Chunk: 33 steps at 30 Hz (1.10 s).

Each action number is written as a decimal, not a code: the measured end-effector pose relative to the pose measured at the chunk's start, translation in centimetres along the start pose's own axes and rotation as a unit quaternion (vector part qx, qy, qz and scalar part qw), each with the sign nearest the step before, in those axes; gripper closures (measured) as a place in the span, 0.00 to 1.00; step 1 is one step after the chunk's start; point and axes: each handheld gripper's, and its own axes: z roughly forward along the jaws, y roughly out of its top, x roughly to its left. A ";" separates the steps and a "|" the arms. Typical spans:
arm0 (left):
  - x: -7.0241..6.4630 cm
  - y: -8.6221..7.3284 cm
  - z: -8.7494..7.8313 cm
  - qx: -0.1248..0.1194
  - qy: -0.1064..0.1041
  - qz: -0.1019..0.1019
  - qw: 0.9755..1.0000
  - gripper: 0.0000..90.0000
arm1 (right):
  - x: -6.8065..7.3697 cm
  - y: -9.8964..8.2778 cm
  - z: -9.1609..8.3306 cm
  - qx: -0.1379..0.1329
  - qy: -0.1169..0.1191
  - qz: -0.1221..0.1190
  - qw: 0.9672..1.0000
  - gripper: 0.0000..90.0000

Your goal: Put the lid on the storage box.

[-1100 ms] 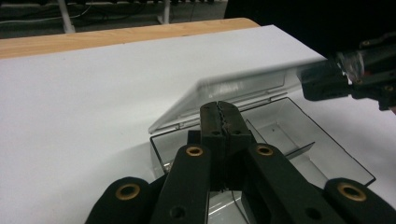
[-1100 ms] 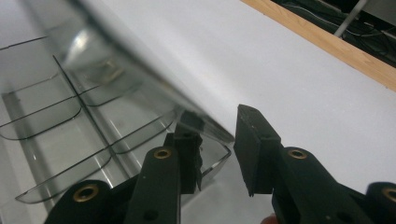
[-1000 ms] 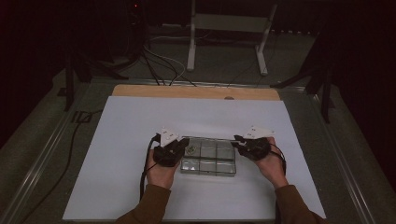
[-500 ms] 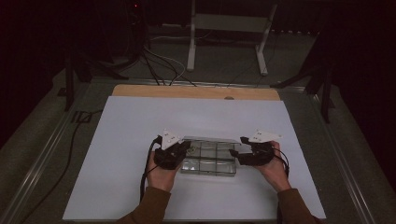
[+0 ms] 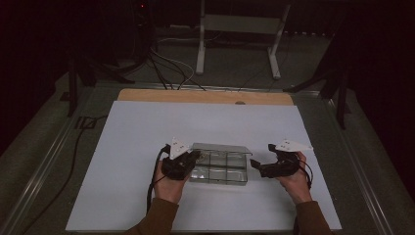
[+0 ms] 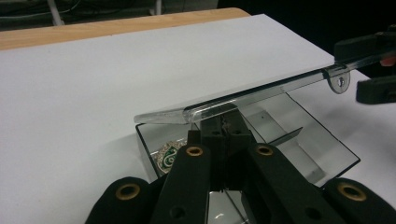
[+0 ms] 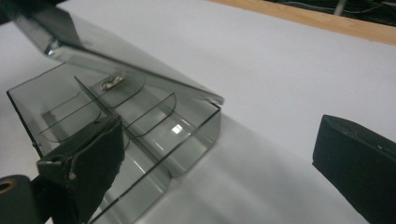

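box (image 5: 219, 167): clear, smoky grey | sheet (image 5: 147, 127): white | badge (image 6: 169, 155): green-silver

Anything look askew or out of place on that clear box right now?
The clear box's lid hangs half-raised, tilted over the compartments. The left gripper pinches the box's end; the right gripper, jaws just opened, holds nothing. No spill or damage visible.

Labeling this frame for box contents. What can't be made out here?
- High view: what lies in the clear box compartments is too small and dim; the lid covers the rear row.
- Left gripper view: the green round item is half hidden by the left claw; its design is unreadable.
- Right gripper view: a small shiny piece under the lid is blurred.
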 end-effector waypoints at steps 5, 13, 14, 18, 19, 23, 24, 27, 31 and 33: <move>0.0 -0.6 -0.1 0.004 -0.002 -0.003 1.000 1.00 | -0.6 -0.3 -0.7 -0.007 -0.011 0.013 1.000 0.02; 0.0 -1.7 -0.5 0.018 -0.004 0.000 1.000 1.00 | -1.0 -0.3 -1.3 -0.026 -0.020 0.029 0.999 0.02; 0.0 -1.7 -0.5 0.018 -0.004 0.000 1.000 1.00 | -1.1 -0.3 -1.4 -0.028 -0.020 0.031 0.999 0.02; 0.0 -2.6 -0.4 0.028 -0.016 -0.009 0.999 1.00 | -1.2 -0.4 -1.7 -0.036 -0.013 0.043 0.998 0.02; 0.0 -2.8 -0.4 0.029 -0.020 -0.010 0.999 1.00 | -1.2 -0.4 -1.8 -0.037 -0.014 0.045 0.998 0.02; -0.1 -3.5 -0.2 0.039 -0.024 -0.011 0.999 1.00 | -1.4 -0.4 -1.9 -0.040 -0.017 0.050 0.998 0.02; -0.1 -3.7 -0.2 0.041 -0.025 -0.011 0.999 1.00 | -1.4 -0.4 -1.9 -0.041 -0.018 0.050 0.998 0.02; -0.1 -4.2 -0.2 0.048 -0.029 -0.012 0.998 1.00 | -1.5 -0.4 -1.9 -0.042 -0.017 0.054 0.997 0.02; -0.1 -4.6 -0.2 0.051 -0.034 -0.017 0.998 1.00 | -1.5 -0.4 -1.9 -0.045 -0.014 0.055 0.997 0.02; -0.1 -4.8 -0.3 0.053 -0.035 -0.015 0.998 1.00 | -1.5 -0.4 -1.9 -0.045 -0.014 0.056 0.997 0.02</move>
